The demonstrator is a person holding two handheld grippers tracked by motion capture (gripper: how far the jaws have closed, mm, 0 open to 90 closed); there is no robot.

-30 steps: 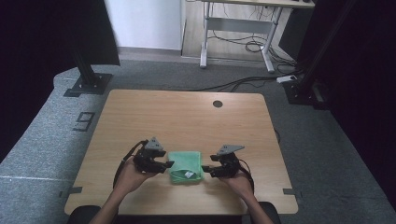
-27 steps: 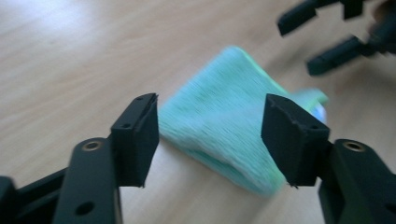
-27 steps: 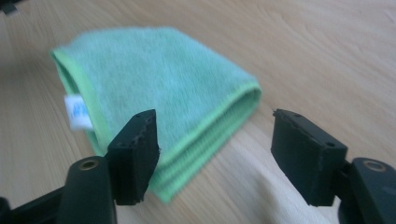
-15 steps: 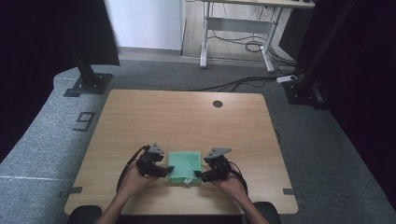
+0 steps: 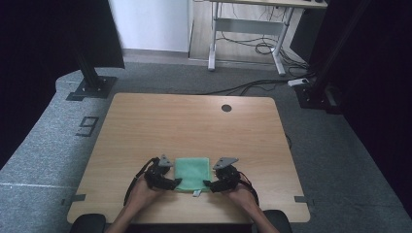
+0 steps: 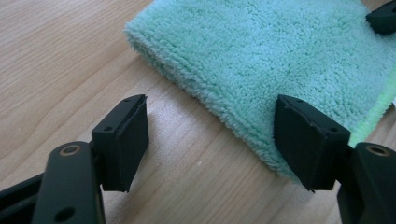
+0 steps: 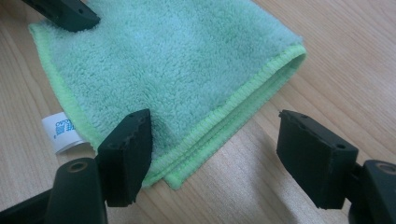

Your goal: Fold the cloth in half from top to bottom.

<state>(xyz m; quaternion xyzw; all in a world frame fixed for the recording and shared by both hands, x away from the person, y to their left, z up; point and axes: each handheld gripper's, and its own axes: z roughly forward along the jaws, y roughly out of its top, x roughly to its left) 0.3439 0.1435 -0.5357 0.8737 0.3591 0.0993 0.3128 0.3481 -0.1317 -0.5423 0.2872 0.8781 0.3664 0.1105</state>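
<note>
Left gripper spread, jaws just opening, and right gripper spread; lower centre we see folded, fluffy green terry cloth on woodgrain table.

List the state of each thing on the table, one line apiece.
Green cloth: folded, flat on the table, near front edge.
Cloth's white tag: sticking out from under the hem.
Left gripper: jaws open, just been opening, at the cloth's corner.
Right gripper: jaws open, straddling the cloth's hemmed corner.
</note>
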